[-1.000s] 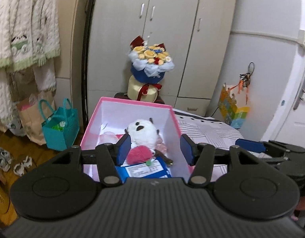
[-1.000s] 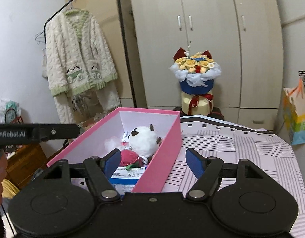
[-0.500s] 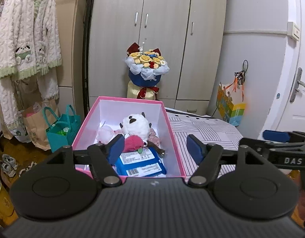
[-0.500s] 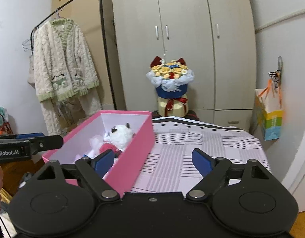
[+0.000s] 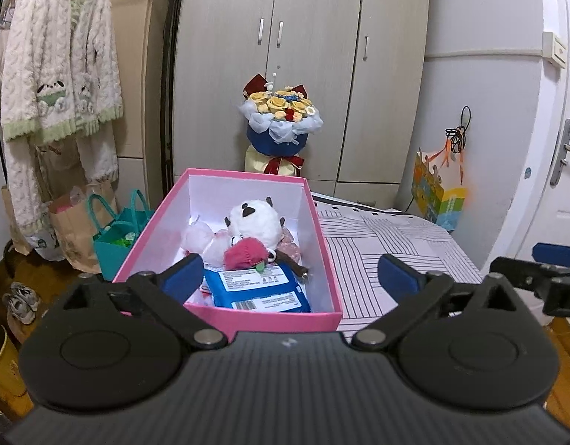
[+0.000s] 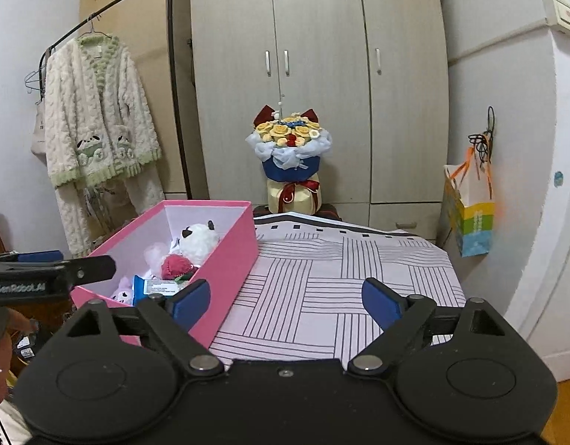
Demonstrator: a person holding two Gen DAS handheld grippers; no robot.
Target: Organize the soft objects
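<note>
Looking ahead, I see the long pink cardboard box (image 5: 244,319) lying straight in front of my left claw (image 5: 290,278), its long side pointing away; my right claw (image 6: 285,298) is further off, over the striped cloth (image 6: 340,278). Both claws are spread wide, holding nothing. Inside sit a fluffy white plush bear (image 5: 253,218), a fuzzy red ball (image 5: 244,254) and a smooth blue packet (image 5: 257,289).

Toys (image 5: 253,222) in box (image 5: 281,320) — left on bed (image 6: 340,278)

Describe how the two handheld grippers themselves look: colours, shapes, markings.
Both are matte black plastic. The left gripper and right gripper each have two angled linkage arms with silver pivot pins, round disc housings and blue fingertip pads. Seen from the side, the left one bears white "GenRobot.AI" lettering.
</note>
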